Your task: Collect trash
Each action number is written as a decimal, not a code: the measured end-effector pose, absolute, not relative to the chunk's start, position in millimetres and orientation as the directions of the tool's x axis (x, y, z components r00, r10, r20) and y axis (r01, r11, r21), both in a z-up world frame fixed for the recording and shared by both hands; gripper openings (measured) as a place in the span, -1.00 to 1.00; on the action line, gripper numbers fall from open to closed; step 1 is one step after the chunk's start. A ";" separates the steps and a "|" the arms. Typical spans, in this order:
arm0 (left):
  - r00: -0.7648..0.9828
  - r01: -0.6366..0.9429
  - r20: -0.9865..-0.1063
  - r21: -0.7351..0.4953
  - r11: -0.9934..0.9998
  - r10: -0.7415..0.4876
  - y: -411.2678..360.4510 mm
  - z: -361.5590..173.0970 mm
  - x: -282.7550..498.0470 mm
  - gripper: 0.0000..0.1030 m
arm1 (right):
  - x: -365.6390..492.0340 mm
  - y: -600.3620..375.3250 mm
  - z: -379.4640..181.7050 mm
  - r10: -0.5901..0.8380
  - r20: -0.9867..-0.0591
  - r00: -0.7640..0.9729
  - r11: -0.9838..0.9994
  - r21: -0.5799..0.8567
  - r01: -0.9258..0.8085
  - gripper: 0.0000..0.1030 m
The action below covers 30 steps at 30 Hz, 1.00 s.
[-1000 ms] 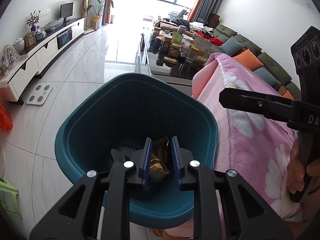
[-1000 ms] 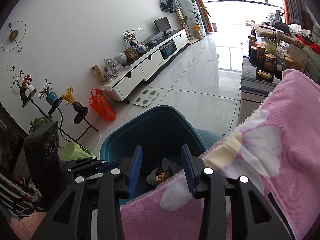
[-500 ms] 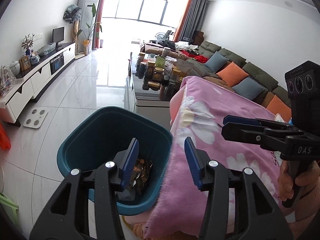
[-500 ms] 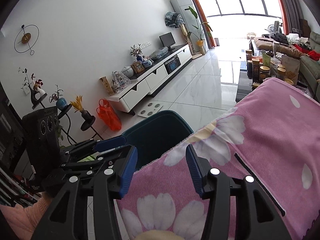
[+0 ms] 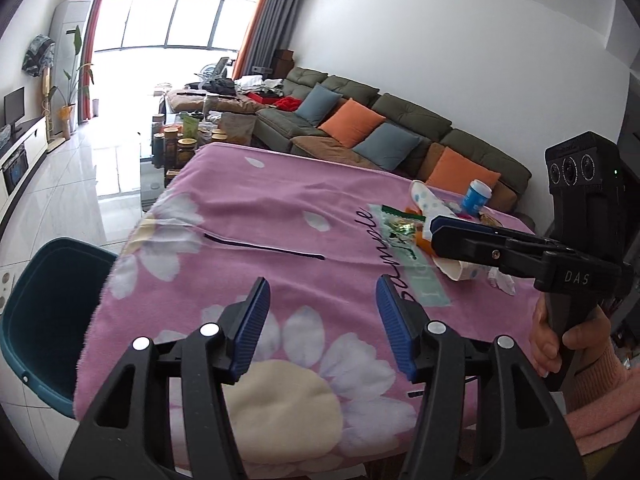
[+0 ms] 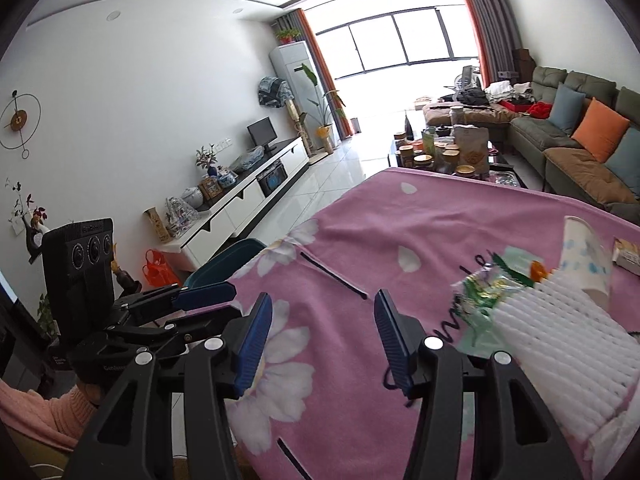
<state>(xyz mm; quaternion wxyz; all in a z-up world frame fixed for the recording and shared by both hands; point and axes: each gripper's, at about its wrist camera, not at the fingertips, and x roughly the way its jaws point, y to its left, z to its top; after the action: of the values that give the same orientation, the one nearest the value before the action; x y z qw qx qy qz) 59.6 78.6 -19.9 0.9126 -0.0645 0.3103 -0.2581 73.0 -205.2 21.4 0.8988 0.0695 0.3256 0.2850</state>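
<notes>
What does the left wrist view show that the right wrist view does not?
Only the left wrist view shows the blue-lidded cup on the far side of the table, the spotted sock, and the bare hand that holds the right gripper.

Only the right wrist view shows the white foam sheet, the wall clock, the orange bag on the floor, and the left gripper from the side.

Both show the pink blanket, the teal bin, the green wrapper, the paper cup and the sofa.
</notes>
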 end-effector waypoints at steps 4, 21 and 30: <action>0.625 0.499 -0.541 -0.277 0.821 -0.563 39.5 -21.0 61.0 0.06 | 55.3 -258.8 23.7 0.457 -0.530 0.715 0.889 0.302 -0.344 -0.01; 0.472 0.602 -0.630 -0.280 0.748 -0.616 -61.8 -41.5 100.3 0.03 | 54.4 -365.7 -12.3 0.310 -0.555 0.772 0.915 0.396 -0.083 0.04; 0.333 0.688 -0.631 -0.345 0.638 -0.701 -109.1 -51.4 101.4 -0.14 | 59.0 -369.7 -16.5 0.395 -0.528 0.751 0.871 0.476 -0.124 -0.24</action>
<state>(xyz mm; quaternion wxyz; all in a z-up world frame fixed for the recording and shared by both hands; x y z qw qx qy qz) 101.4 -109.1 -51.4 0.8164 -0.0081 0.3904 -0.4255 59.0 -369.7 -16.5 0.9118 0.2104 0.3226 0.1424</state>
